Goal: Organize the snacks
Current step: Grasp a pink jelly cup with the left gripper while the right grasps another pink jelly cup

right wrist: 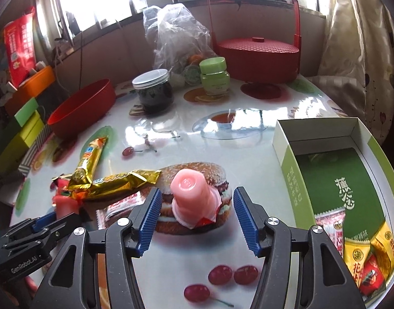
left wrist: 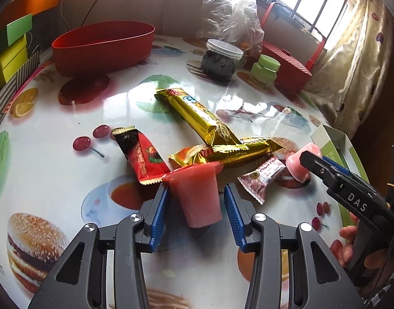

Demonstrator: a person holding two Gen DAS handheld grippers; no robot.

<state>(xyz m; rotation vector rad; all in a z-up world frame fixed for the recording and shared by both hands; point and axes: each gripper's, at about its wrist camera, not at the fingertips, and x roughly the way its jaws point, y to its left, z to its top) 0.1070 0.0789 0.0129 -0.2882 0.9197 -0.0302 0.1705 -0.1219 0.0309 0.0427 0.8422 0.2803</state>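
My left gripper (left wrist: pixel 195 200) is open around a pink jelly cup (left wrist: pixel 198 193) lying on its side on the table; its pads do not visibly press it. My right gripper (right wrist: pixel 197 219) is open around a second pink jelly cup (right wrist: pixel 194 198) standing upside down on the table. That cup also shows in the left wrist view (left wrist: pixel 300 163) at the right gripper's tip. Two gold snack bars (left wrist: pixel 197 116) (left wrist: pixel 230 152), a red packet (left wrist: pixel 143 154) and a small white-and-red packet (left wrist: pixel 261 177) lie between them. A green-and-white box (right wrist: pixel 325 180) at the right holds several snack packets.
A red oval bowl (left wrist: pixel 104 46) stands at the back left. A dark jar with a white lid (left wrist: pixel 220 60), a green jar (left wrist: pixel 265 70), a clear plastic bag (left wrist: pixel 230 13) and a red lidded basket (right wrist: pixel 258 51) stand at the back. Coloured boxes (left wrist: pixel 9 51) line the left edge.
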